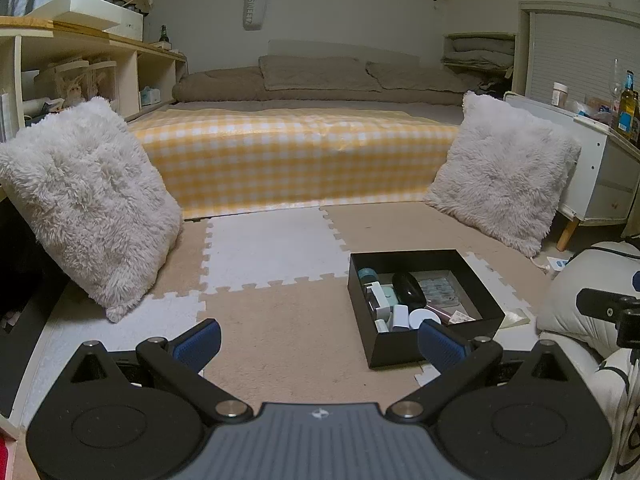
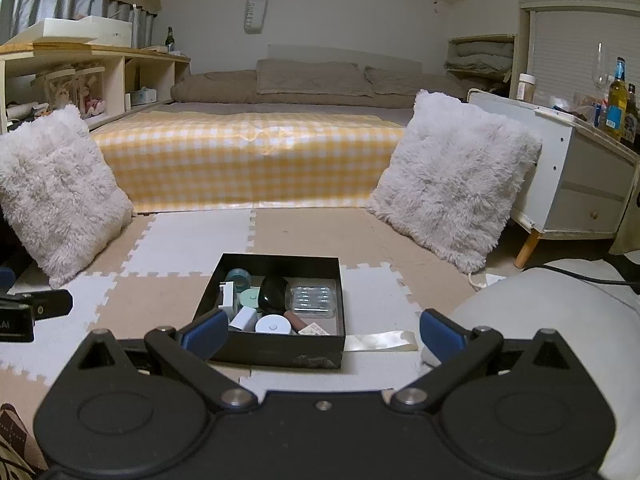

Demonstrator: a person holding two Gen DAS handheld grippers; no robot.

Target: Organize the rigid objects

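Observation:
A black open box (image 2: 276, 350) sits on the foam floor mat, filled with several small rigid items: a black computer mouse (image 2: 273, 295), teal round containers (image 2: 251, 299), a white round jar (image 2: 273, 324), a clear blister pack (image 2: 313, 298). It also shows in the left wrist view (image 1: 400, 346), ahead to the right. My right gripper (image 2: 322, 332) is open and empty, just in front of the box. My left gripper (image 1: 318, 340) is open and empty, over bare mat left of the box.
Two fluffy white pillows (image 1: 90, 204) (image 1: 506, 168) lean at either side of a low bed with a yellow checked cover (image 1: 296, 156). A white cabinet (image 2: 580, 184) with bottles stands right, shelves (image 1: 80, 68) left. A beige cushion (image 2: 552, 320) lies near right.

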